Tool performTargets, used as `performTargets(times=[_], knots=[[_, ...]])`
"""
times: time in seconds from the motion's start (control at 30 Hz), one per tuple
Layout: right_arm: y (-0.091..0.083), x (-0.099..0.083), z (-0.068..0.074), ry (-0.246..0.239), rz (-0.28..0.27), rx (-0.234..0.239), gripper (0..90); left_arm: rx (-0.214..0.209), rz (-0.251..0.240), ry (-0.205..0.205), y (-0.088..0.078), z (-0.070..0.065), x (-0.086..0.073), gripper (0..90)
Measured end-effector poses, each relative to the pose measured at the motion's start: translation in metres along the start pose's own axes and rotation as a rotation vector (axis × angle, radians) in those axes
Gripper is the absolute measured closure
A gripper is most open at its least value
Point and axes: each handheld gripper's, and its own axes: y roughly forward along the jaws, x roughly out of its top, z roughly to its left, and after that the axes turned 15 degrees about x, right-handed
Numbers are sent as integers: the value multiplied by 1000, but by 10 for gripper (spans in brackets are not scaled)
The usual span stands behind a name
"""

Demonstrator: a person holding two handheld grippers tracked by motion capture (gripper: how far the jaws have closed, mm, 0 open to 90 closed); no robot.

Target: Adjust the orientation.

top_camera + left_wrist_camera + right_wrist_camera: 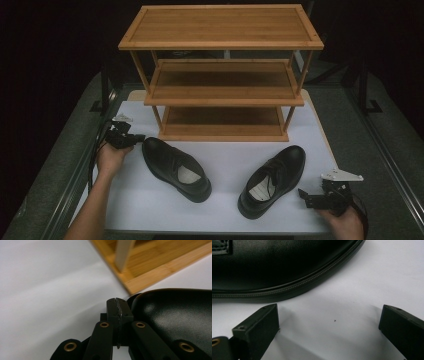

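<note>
My left claw (pixel 117 305) has its two black jaws pressed flat together with nothing between them, and its tip sits just beside the rounded toe of the glossy black leather shoe (pixel 175 315) on that side; I cannot tell whether it touches. I judge I keep it closed so it can nudge the toe rather than grip it. That shoe (pixel 175 169) lies near the left part of the white worktop (pixel 225 210), toe towards the back left, heel towards the front edge, close to the front left foot of the three-tier bamboo shoe rack (pixel 222 70) at the worktop's back edge.

My right claw (pixel 329 327) stands wide open, empty, jaws resting low over bare white surface, with the welted sole edge of the second black leather shoe (pixel 282 267) just beyond them. In the high view this claw (pixel 306 197) waits by the front right corner, beside that shoe (pixel 274 180), whose toe points to the back right. Both shoes are off the rack, its shelves bare, probably awaiting the pair.
</note>
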Motion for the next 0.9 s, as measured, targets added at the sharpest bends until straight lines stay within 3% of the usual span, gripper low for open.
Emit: performTargets(times=[0.3,0.63,0.77,0.9], knots=[[0,0,0,0,0,0,23,-46,-9,43,1,-29,4,900],[0,0,0,0,0,0,23,-75,-11,78,0,-49,6,900],[0,0,0,0,0,-1,23,-68,-16,92,-1,-52,6,900],[0,0,0,0,0,-1,23,-47,-41,87,-10,-47,4,900]])
